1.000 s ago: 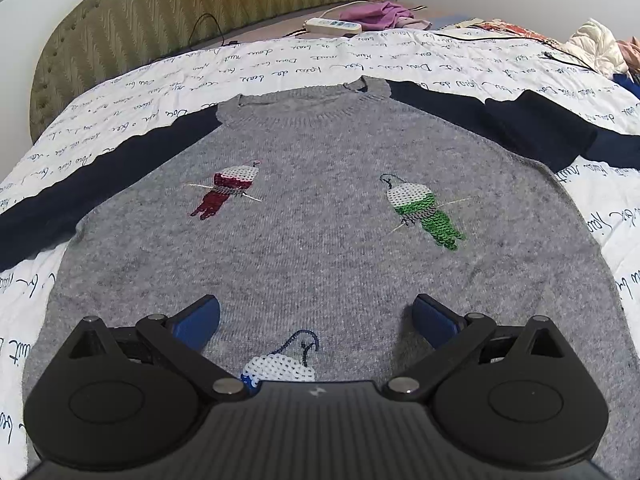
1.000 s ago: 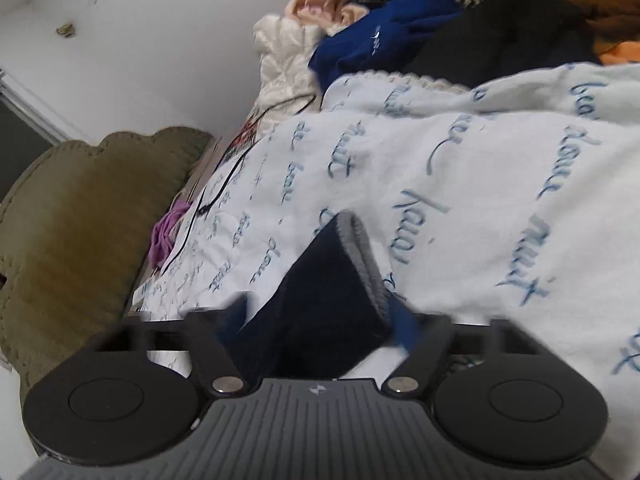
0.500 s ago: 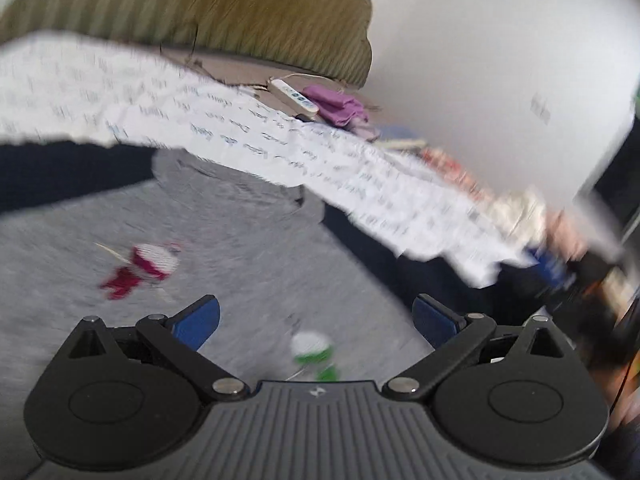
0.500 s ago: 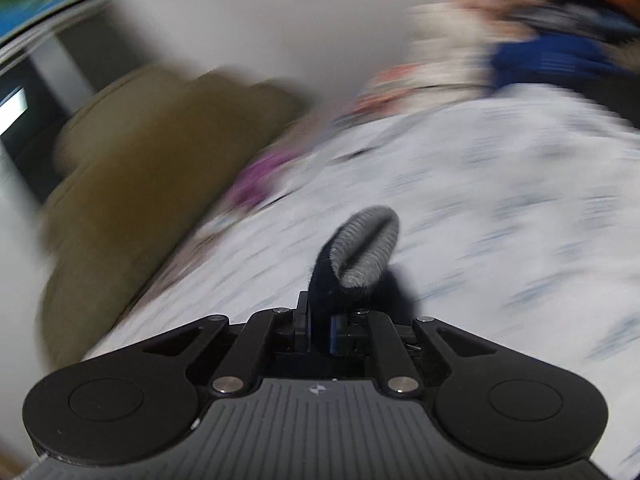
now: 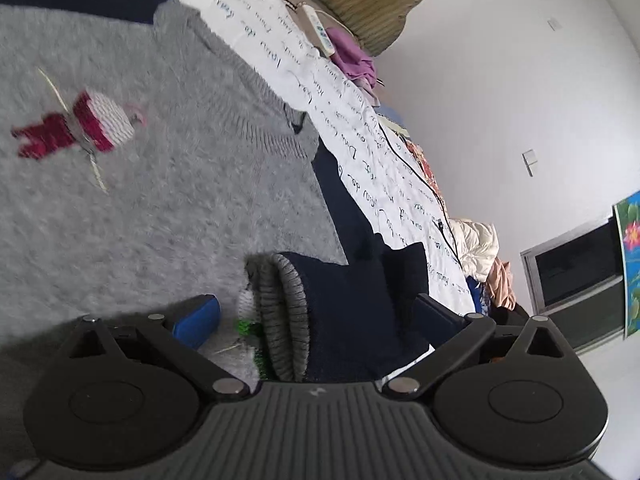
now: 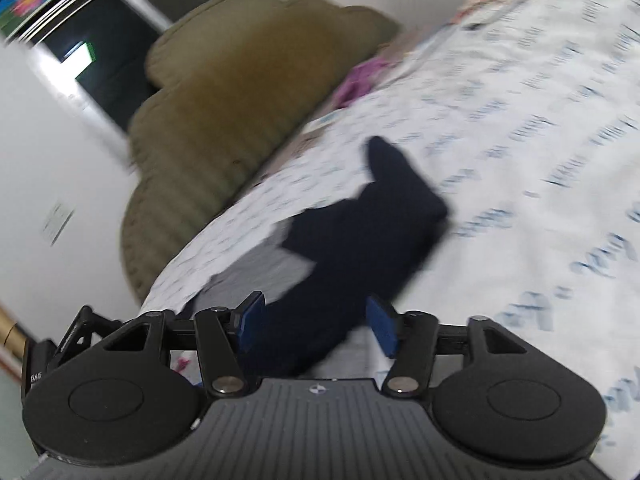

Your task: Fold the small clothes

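Observation:
A grey sweater [image 5: 168, 200] with navy sleeves lies flat on the bed, a red embroidered bird [image 5: 88, 124] on its chest. One navy sleeve [image 5: 360, 292] is folded over onto the grey body, and its grey ribbed cuff [image 5: 284, 312] lies between the wide-apart fingers of my left gripper [image 5: 316, 316], which is open and not pressing it. In the right wrist view my right gripper [image 6: 316, 324] has its jaws opening. The navy sleeve [image 6: 360, 232] runs out from between its blue pads [image 6: 382, 328], which stand off the cloth.
The white bedspread [image 5: 360, 128] with blue script covers the bed. An olive padded headboard [image 6: 224, 120] stands behind. A white remote [image 5: 318, 30], purple cloth [image 5: 352, 56] and a black cable [image 5: 420, 184] lie near it. Piled clothes [image 5: 484, 248] sit at the bed's far side.
The right gripper, shut on the sleeve cuff half a second ago, has opened and let it go. The left view has rolled and swung right; the cuff now lies on the grey body.

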`<action>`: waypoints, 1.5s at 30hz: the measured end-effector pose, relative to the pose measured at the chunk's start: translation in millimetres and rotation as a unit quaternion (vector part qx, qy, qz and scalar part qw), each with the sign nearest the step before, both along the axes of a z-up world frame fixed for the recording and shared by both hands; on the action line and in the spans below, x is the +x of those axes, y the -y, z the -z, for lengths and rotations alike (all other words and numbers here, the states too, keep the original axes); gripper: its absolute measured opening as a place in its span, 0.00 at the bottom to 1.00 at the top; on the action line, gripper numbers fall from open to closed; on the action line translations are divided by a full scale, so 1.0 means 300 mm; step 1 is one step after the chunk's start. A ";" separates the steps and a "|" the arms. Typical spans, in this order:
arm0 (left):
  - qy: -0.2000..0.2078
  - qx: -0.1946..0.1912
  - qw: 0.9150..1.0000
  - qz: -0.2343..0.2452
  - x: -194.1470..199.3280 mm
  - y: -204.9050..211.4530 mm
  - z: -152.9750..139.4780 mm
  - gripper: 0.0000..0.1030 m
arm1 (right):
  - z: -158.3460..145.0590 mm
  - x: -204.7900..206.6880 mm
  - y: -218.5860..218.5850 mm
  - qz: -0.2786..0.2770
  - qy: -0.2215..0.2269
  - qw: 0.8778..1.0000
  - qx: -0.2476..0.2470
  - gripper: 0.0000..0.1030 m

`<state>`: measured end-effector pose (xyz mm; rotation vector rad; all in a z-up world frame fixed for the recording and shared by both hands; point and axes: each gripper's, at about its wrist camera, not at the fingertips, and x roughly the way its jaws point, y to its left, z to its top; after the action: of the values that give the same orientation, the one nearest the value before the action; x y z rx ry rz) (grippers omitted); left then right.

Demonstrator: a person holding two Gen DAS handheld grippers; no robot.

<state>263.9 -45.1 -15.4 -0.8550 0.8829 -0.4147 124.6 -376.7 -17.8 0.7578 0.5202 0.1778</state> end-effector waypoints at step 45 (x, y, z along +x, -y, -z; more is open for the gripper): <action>-0.010 0.055 0.993 0.100 0.102 -0.081 -0.095 0.68 | -0.049 -0.029 -0.088 -0.074 0.000 0.997 0.029 0.66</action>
<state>294.4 -20.9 13.2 -0.6725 1.0055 -0.5278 116.1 -350.3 -3.2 0.7771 0.5738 0.3312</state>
